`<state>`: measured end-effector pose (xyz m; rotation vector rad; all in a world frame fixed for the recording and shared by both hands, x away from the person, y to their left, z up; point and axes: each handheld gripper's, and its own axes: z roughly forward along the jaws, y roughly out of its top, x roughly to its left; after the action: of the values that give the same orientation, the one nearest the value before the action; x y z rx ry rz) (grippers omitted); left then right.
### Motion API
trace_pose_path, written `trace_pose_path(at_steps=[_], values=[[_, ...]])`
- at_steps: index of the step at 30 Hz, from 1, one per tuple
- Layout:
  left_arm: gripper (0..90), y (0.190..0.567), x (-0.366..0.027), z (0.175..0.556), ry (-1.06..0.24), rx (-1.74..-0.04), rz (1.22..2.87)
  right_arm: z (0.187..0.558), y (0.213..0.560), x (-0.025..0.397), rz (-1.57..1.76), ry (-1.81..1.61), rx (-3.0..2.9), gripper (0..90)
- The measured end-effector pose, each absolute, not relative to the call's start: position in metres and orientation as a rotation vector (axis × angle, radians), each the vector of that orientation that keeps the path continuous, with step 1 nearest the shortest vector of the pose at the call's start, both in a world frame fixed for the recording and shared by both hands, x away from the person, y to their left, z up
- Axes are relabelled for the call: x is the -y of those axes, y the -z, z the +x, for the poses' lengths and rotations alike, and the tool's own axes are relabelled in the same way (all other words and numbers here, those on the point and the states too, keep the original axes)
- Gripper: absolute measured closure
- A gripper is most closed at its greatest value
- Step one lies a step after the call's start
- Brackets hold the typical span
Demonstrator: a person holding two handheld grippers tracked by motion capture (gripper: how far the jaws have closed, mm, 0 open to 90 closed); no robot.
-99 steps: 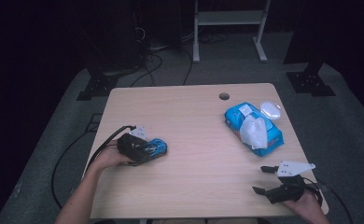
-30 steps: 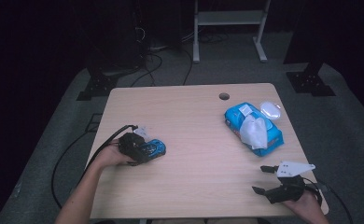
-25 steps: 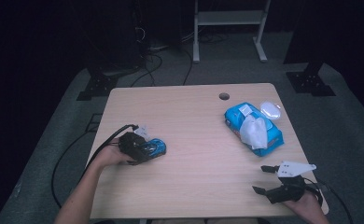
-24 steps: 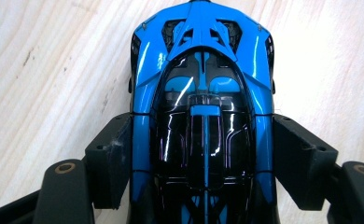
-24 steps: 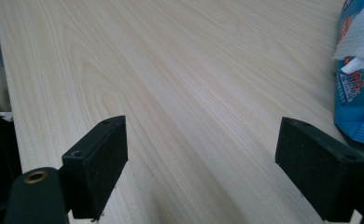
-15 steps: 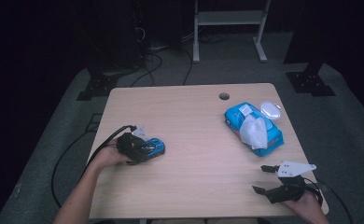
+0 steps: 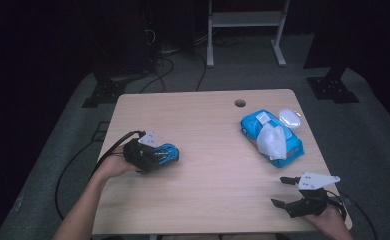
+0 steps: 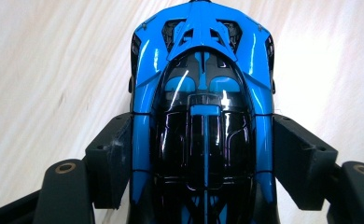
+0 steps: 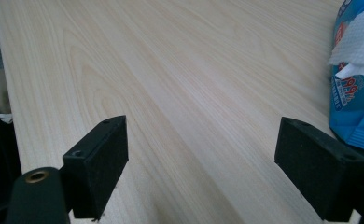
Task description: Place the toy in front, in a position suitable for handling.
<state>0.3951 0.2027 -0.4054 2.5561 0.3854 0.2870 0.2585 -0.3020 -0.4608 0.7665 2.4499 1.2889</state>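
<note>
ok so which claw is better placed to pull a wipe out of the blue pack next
The right one, probably. The right claw is open with nothing in it, near the table's right front edge and nearer the wipes pack with its wipe sticking out. The left claw is shut on the toy car.

A dark lab or studio is shown: a light wooden desk [image 7: 208, 150], grey carpet [image 7: 363, 125], black stand feet [image 7: 332, 90] and cables [image 7: 168, 62] are seen.
</note>
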Motion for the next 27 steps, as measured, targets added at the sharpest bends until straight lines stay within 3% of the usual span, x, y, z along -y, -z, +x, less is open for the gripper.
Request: trace_pose_path(at_steps=[12, 27], values=[[28.2, 0.388, -0.145, 0.381, -0.270, -0.209, 2.509, 0.258, 0.457, 0.304, 0.752, -1.325, -2.435, 16.6], [28.2, 0.423, -0.098, 0.374, -0.184, -0.136, 2.512, 0.260, 0.453, 0.304, 0.745, -1.351, -2.419, 16.6]])
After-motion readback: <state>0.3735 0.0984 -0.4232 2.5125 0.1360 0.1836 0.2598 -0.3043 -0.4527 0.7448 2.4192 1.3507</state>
